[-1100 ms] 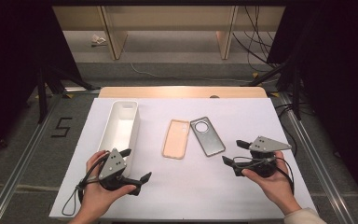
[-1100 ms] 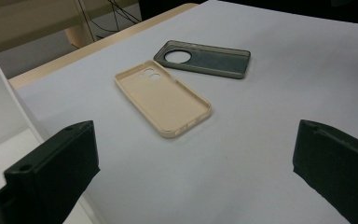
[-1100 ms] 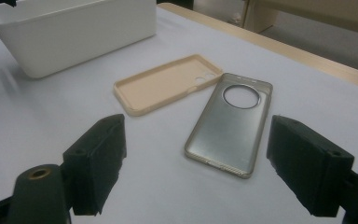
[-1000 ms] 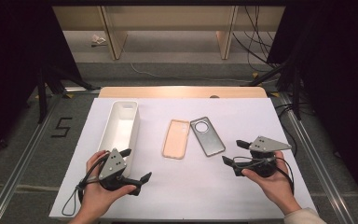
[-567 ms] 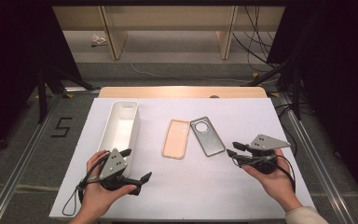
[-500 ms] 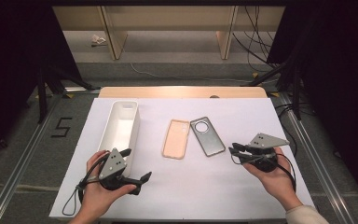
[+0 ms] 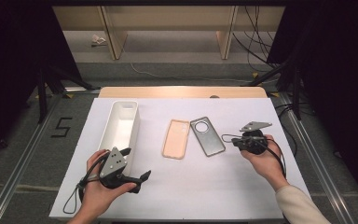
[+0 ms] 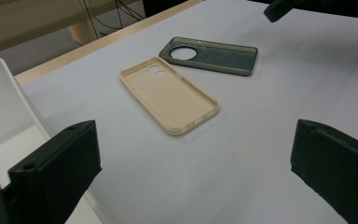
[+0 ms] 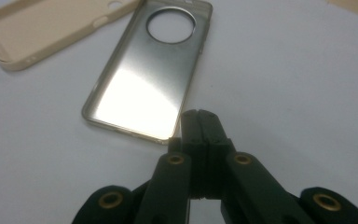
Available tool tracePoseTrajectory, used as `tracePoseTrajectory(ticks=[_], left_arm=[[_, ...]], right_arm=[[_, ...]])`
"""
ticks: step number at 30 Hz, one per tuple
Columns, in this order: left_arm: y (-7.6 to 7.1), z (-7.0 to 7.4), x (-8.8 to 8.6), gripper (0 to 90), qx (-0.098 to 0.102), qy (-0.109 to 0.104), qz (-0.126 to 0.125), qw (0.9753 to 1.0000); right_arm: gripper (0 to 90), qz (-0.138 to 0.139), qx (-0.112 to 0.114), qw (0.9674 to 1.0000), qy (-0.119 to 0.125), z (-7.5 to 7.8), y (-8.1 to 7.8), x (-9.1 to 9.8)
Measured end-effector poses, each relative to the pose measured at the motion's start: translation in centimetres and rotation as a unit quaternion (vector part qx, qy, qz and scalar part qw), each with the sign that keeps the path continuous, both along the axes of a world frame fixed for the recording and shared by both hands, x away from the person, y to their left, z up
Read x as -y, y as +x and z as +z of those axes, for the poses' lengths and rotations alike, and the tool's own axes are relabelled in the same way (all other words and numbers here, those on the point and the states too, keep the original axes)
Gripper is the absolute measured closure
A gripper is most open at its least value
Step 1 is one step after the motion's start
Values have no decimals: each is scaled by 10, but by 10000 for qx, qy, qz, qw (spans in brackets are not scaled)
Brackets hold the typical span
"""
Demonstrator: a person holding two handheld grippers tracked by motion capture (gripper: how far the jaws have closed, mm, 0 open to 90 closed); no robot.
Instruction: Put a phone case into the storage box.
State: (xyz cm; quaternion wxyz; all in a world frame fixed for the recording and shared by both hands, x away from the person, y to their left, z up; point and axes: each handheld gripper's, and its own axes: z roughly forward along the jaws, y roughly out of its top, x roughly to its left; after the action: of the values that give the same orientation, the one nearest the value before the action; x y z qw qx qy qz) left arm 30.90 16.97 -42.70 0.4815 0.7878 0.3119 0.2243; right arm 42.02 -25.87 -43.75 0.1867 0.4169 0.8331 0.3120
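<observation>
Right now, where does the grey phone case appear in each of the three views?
High view: grey phone case at centre, right of the beige phone case.
Left gripper view: upper middle, beyond the beige case.
Right gripper view: upper middle, just before the shut jaws.
Shared landmark: the beige case.

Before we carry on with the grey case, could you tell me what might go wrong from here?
The right gripper, jaws shut with nothing between them, sits at the grey phone case's near corner: it may push the case rather than lift it. The case nearly touches the beige case, so a shove could shift both.
</observation>
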Motion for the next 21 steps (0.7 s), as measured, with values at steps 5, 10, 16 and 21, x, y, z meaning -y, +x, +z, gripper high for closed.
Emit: tracePoseTrajectory(ticks=[5,10,16,21], left_arm=[[0,0,0,9,-6,2,-17,10000],[0,0,1,9,-5,3,-25,10000],[0,0,1,9,-13,-6,-30,10000],[0,0,1,9,-10,-9,-35,10000]], right_arm=[[900,-145,-384,9991,-113,-14,19,-3],[900,-135,-678,9974,-226,-24,30,-12],[900,-76,-852,9958,-315,-28,34,-18],[900,-22,-954,9947,-377,-30,33,-21]])
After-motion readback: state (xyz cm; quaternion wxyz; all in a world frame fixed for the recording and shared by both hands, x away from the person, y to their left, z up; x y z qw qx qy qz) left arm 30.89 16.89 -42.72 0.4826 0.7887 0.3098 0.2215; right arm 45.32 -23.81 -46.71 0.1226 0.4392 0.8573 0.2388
